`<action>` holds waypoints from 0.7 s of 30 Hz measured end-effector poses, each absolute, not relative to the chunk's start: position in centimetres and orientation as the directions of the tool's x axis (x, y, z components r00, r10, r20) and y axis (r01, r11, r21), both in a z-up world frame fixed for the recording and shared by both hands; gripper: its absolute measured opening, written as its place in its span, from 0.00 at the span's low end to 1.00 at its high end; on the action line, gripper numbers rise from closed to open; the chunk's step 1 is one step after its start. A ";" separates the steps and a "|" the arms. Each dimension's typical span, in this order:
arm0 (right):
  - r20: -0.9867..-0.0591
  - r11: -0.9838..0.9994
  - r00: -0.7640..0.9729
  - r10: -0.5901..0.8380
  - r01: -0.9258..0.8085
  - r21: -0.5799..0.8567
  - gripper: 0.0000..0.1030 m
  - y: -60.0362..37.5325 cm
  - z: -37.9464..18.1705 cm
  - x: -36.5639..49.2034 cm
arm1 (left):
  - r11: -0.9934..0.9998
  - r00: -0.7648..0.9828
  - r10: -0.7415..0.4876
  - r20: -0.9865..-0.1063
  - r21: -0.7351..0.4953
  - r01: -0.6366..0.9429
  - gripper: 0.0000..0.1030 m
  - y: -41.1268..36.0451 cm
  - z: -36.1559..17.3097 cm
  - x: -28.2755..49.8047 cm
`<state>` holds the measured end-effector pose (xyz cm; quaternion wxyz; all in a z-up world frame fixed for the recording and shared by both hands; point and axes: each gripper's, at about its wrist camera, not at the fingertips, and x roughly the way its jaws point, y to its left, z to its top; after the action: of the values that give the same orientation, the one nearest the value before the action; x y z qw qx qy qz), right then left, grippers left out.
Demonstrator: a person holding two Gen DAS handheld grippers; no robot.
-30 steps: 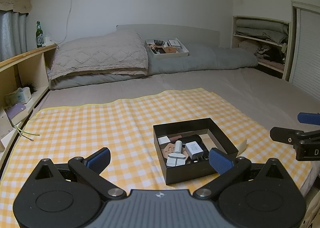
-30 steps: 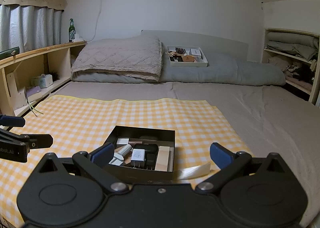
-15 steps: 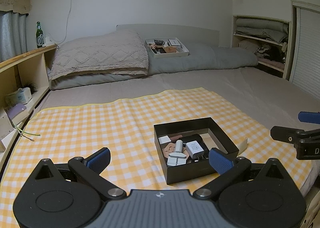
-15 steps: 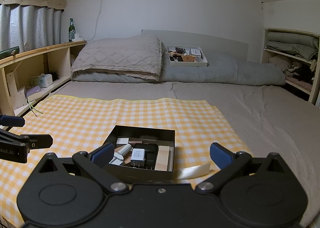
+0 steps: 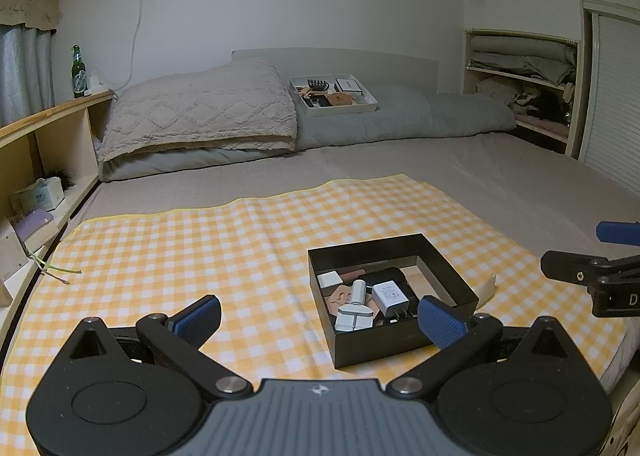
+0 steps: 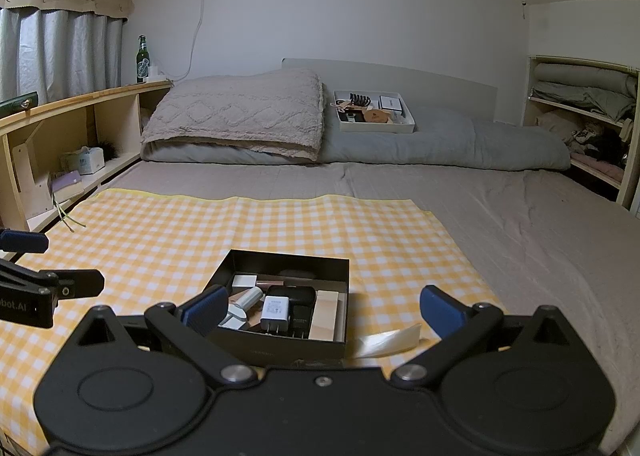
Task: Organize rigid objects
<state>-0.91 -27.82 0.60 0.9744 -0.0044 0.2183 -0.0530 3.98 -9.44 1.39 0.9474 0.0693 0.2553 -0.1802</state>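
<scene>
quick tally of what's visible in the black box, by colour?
In the black box, as far as visible:
White: 3 (charger, small block, cylinder tool)
Black: 1 (case)
Wood/tan: 2 (block, leather piece)
Total: 6, possibly more hidden underneath.

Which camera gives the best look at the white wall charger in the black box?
The right wrist view: the white wall charger faces the camera, label and prongs clear, inside the black box. In the left wrist view the charger appears angled, partly behind a blue fingertip.

Matt black box (image 6: 280, 344) on woven checked cloth (image 6: 160, 240); glossy white plastic charger (image 6: 275, 308); pale wood block (image 6: 323, 314).
</scene>
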 end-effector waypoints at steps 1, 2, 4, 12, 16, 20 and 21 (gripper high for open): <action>-0.425 0.994 0.899 -0.105 0.101 -0.032 1.00 -27.8 0.6 -0.9 | 0.925 0.804 -0.307 -0.509 0.039 0.378 1.00 -9.4 1.4 4.0; -0.426 0.994 0.899 -0.105 0.101 -0.032 1.00 -27.8 0.6 -0.9 | 0.925 0.804 -0.306 -0.509 0.039 0.377 1.00 -9.4 1.4 4.0; -0.426 0.994 0.899 -0.105 0.101 -0.033 1.00 -27.8 0.6 -0.9 | 0.925 0.805 -0.306 -0.509 0.040 0.377 1.00 -9.3 1.4 4.0; -0.429 0.995 0.897 -0.104 0.098 -0.035 1.00 -27.7 0.4 -0.9 | 0.925 0.805 -0.306 -0.509 0.041 0.378 1.00 -9.3 1.5 4.0; -0.429 0.995 0.897 -0.104 0.098 -0.037 1.00 -27.7 0.4 -0.9 | 0.925 0.805 -0.306 -0.509 0.041 0.377 1.00 -9.2 1.4 4.0; -0.429 0.995 0.897 -0.104 0.098 -0.037 1.00 -27.7 0.4 -0.9 | 0.925 0.805 -0.306 -0.509 0.042 0.378 1.00 -9.3 1.4 4.0; -0.429 0.995 0.897 -0.104 0.097 -0.037 1.00 -27.7 0.4 -0.9 | 0.924 0.804 -0.307 -0.510 0.041 0.379 1.00 -9.3 1.4 4.0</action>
<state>-0.91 -27.71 0.41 0.9740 -0.0073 0.2207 -0.0516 4.02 -9.27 1.44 0.9471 0.0706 0.2555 -0.1810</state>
